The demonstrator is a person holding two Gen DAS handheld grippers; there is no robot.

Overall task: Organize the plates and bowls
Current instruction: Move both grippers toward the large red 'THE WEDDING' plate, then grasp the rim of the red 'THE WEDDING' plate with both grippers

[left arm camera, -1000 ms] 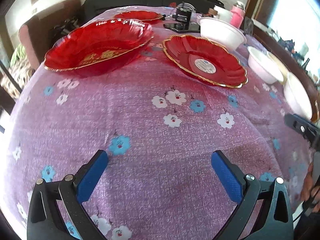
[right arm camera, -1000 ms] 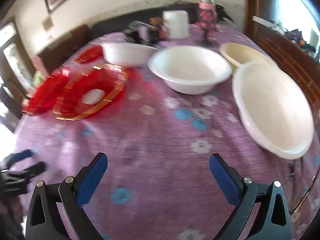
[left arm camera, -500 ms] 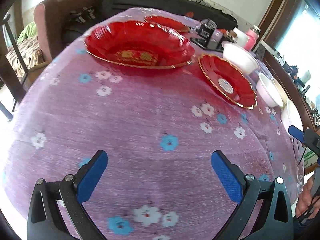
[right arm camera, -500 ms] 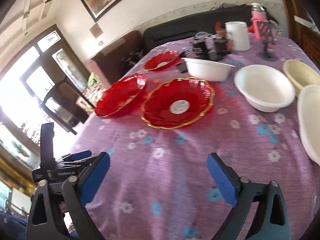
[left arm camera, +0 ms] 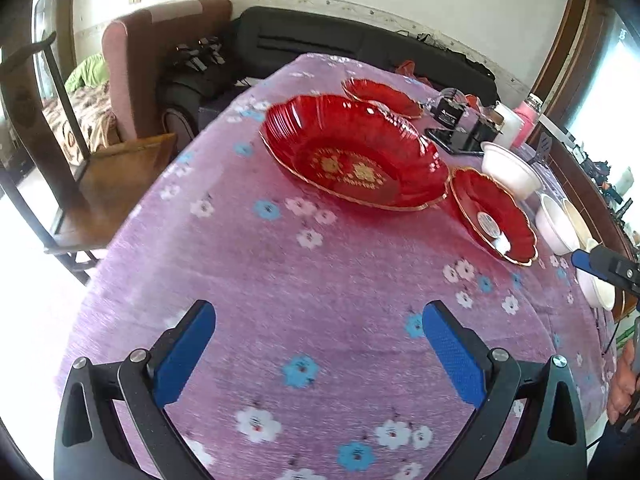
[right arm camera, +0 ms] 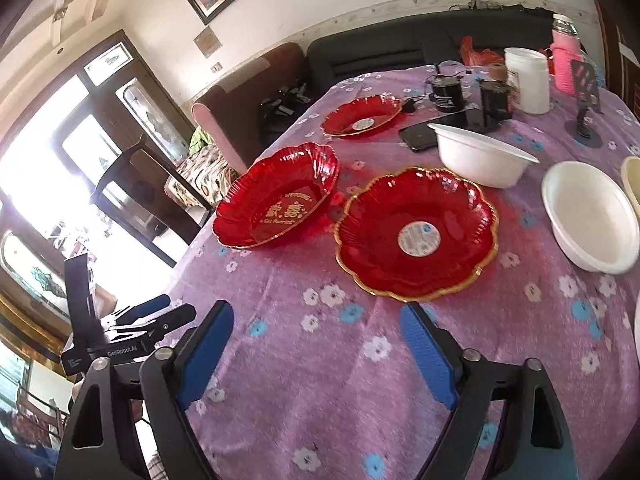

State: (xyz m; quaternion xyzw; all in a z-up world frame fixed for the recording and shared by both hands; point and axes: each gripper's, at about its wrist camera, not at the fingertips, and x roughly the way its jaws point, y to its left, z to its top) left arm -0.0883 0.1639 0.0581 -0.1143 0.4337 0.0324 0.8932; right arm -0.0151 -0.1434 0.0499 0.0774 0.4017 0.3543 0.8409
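both grippers, left gripper (left arm camera: pixel 319 354) and right gripper (right arm camera: pixel 316 354), hang released and empty over the purple flowered tablecloth (right arm camera: pixel 320 380), the right one's jaws just narrowing on nothing. i judge this is the approach step. next the right must reach the gold-rimmed red glass plate (right arm camera: pixel 416 236) at twelve o'clock and grip its near rim.

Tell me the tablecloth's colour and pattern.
Purple tablecloth with white and blue flowers; clearest in the right wrist view.

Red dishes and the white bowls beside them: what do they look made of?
Red dishes: likely translucent moulded plastic or glass, glossy, casting a red tint on the cloth, gold-edged rims. White bowls: opaque, matte, thin-rimmed; probably plastic or disposable foam.
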